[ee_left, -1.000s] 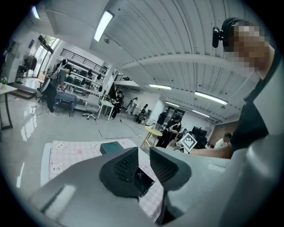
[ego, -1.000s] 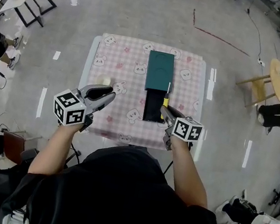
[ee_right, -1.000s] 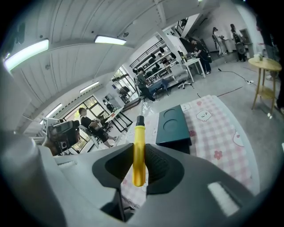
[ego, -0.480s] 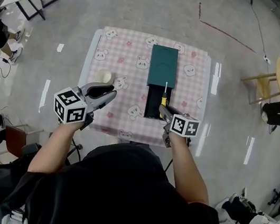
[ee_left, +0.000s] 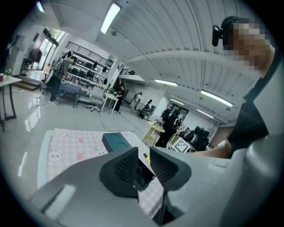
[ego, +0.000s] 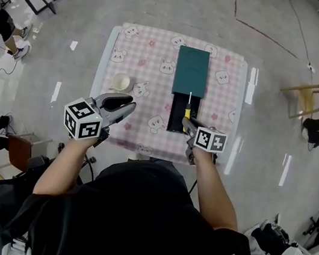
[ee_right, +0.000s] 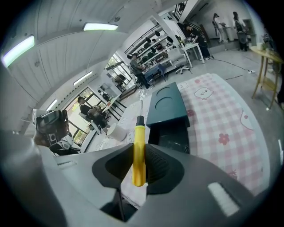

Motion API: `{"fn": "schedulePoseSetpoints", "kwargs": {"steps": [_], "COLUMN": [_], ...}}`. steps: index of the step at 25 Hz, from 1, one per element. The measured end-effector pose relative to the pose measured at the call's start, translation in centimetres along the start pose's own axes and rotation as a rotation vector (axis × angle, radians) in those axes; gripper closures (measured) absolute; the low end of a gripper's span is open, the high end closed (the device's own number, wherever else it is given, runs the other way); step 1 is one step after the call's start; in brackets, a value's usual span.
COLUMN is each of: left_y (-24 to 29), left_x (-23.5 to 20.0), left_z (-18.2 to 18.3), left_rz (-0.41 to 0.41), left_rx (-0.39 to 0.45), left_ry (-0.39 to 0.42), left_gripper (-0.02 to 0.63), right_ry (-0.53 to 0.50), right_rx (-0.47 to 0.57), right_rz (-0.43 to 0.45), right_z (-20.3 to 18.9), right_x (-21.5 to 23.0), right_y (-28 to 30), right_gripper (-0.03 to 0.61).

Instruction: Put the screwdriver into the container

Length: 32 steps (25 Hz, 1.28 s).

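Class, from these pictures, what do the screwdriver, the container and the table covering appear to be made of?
Screwdriver: smooth yellow handle, likely plastic; thin grey shaft, likely metal.
Container: dark green, matte, probably plastic or card.
Table covering: pink checked, probably cloth or vinyl.

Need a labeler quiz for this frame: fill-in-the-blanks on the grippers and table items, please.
1. The right gripper grips the screwdriver by its ____ handle.
2. The left gripper, jaws apart, holds ____.
3. The container lies on a ____ checked tablecloth.
4. In the head view, the white cup stands on the container's ____ side.
Missing: yellow; nothing; pink; left.
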<state>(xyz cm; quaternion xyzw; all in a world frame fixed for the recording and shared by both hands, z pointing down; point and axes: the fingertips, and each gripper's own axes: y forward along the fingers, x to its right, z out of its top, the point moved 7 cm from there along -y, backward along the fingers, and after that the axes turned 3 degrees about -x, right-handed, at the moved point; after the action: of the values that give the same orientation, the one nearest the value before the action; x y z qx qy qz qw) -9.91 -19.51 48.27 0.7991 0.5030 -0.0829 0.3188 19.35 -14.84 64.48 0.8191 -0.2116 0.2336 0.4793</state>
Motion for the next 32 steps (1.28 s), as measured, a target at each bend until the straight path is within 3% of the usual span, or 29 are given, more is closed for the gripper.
{"fn": "schedulePoseSetpoints", "kwargs": {"steps": [32], "left_y": [1.5], "left_x": [-3.8], "left_z": [-3.3], "left_rz": [0.000], "left_rx": [-0.061], "left_ry": [-0.082], "left_gripper": [0.537], "right_ry": [0.053], "right_rx": [-0.212], "right_rz": [-0.074], "right_z": [-1.7], "right_x": [3.5], "right_y": [6.1], "right_gripper": [0.465]}}
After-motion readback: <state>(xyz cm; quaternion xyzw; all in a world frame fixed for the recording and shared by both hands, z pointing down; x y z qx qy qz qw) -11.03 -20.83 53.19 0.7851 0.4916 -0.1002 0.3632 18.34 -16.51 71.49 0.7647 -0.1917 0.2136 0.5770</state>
